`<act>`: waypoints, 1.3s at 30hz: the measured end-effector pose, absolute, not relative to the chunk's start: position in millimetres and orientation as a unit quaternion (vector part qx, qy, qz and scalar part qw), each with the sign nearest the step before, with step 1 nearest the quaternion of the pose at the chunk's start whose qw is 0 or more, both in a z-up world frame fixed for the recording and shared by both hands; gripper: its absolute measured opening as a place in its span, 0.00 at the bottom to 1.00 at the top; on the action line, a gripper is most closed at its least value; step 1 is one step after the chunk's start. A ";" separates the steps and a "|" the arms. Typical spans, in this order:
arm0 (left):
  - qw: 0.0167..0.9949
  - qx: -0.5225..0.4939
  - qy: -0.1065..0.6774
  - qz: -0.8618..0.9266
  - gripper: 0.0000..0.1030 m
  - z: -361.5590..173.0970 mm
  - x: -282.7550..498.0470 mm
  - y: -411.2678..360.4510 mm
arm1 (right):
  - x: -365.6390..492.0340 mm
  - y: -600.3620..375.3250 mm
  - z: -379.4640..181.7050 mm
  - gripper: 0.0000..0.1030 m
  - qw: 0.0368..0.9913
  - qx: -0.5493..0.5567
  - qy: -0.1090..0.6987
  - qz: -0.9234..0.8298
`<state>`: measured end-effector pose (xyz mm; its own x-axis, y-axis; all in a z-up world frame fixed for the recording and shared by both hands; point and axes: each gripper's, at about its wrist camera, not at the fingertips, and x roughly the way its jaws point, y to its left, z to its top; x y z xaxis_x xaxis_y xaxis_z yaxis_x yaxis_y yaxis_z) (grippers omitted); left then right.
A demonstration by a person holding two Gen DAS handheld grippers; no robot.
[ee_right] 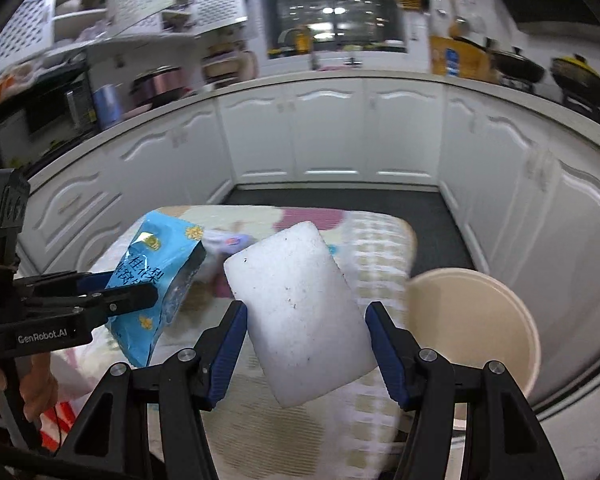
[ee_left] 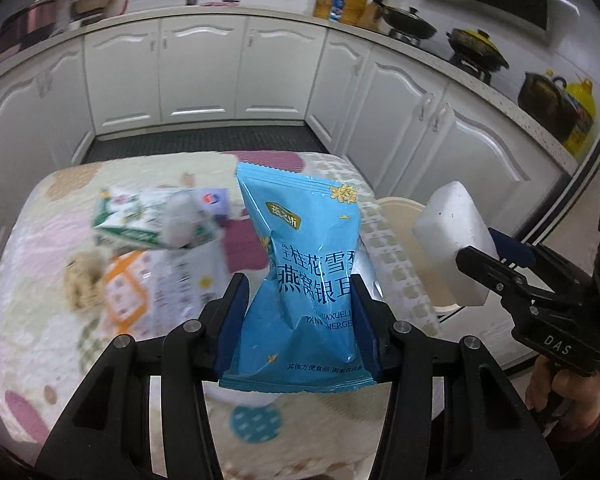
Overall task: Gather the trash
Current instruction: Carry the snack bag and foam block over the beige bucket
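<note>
Between the blue pads of my left gripper (ee_left: 300, 300) sits a sky-blue snack packet (ee_left: 308, 264), the nearest thing in the left wrist view. It is glossy and crinkled, with a zigzag sealed top edge, dark Chinese lettering across its front, a small gold-green label and little yellow flower marks. The pads pinch it in at the waist, so the film flares out above and below the grip. My left gripper stands partly closed, clamped on the packet, which hangs clear above the tabletop (ee_left: 40, 280) with its pastel patterned cloth.

My right gripper (ee_right: 306, 320) is clamped on a white foam block (ee_right: 300, 312), a thick rounded slab with a few dark specks on its face, tilted so its top leans to the left. The pads sit a little wider apart than on the other side, one on each long edge. The block is also held up off the tabletop, just beside a round cream bin (ee_right: 476, 320) that stands at the tabletop's right edge.

On the cloth behind the packet lie a green-and-white carton (ee_left: 140, 224), blurred, and an orange-and-white wrapper (ee_left: 148, 292).
</note>
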<state>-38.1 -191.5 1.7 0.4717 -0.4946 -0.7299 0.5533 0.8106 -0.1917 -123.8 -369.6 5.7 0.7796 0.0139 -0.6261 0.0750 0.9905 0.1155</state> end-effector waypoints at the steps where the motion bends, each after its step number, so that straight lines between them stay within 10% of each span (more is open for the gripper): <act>1: 0.856 0.039 0.413 -0.308 0.47 1.3 -38.2 -199.2 | -125.5 -374.7 5.2 0.58 0.941 0.069 0.331 -0.023; 39: 0.818 0.097 0.433 -0.366 0.47 -47.1 -20.6 -397.3 | -144.2 -523.8 -61.2 0.59 0.891 0.166 0.378 -0.190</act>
<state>-20.6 -397.3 -47.1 0.3566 -0.5140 -0.7801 0.6827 0.7134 -0.1580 -144.2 -523.8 -61.2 0.6416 -0.2121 -0.7371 0.4637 0.8728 0.1525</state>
